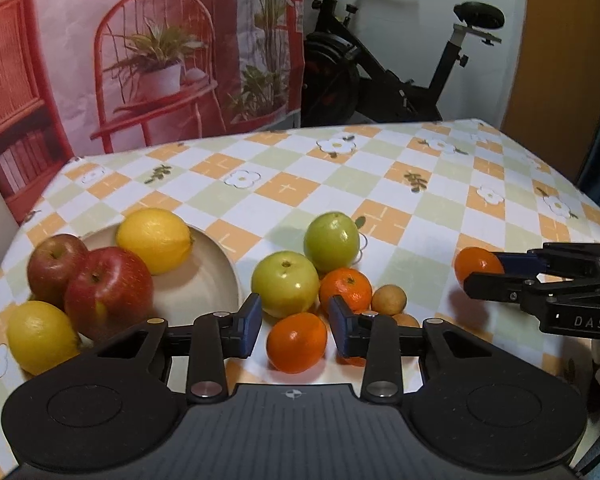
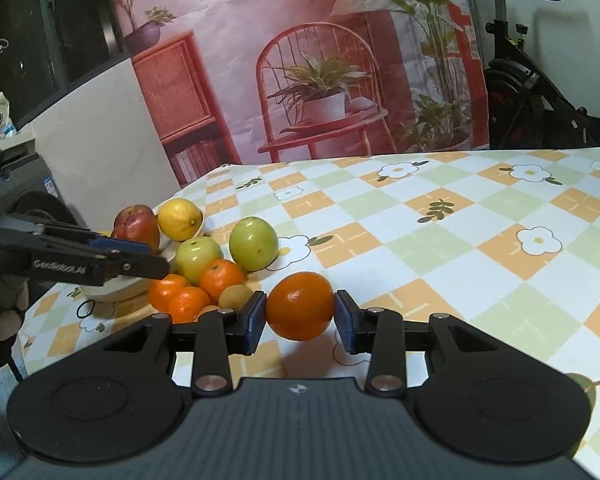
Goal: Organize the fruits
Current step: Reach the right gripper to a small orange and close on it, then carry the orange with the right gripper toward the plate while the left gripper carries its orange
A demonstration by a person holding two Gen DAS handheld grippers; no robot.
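Note:
My right gripper (image 2: 300, 316) is shut on an orange (image 2: 300, 306) and holds it just above the checked tablecloth; the left wrist view shows it at the right (image 1: 476, 266). My left gripper (image 1: 295, 330) reaches down over the fruit pile. Its jaws stand around another orange (image 1: 296, 342) that lies on the cloth, with a narrow gap on each side. Beyond it lie two green apples (image 1: 286, 282), a mandarin (image 1: 346, 288) and small brown fruits (image 1: 388, 299). The white plate (image 1: 220, 276) at the left holds two red apples (image 1: 108, 292) and a lemon (image 1: 154, 240).
A second lemon (image 1: 40, 336) lies at the plate's near edge. The table's left edge (image 1: 28, 220) runs close behind the plate. A printed backdrop (image 1: 140, 60) hangs behind the table and an exercise bike (image 1: 380, 60) stands past its far edge. Bare cloth (image 2: 480, 240) stretches to the right.

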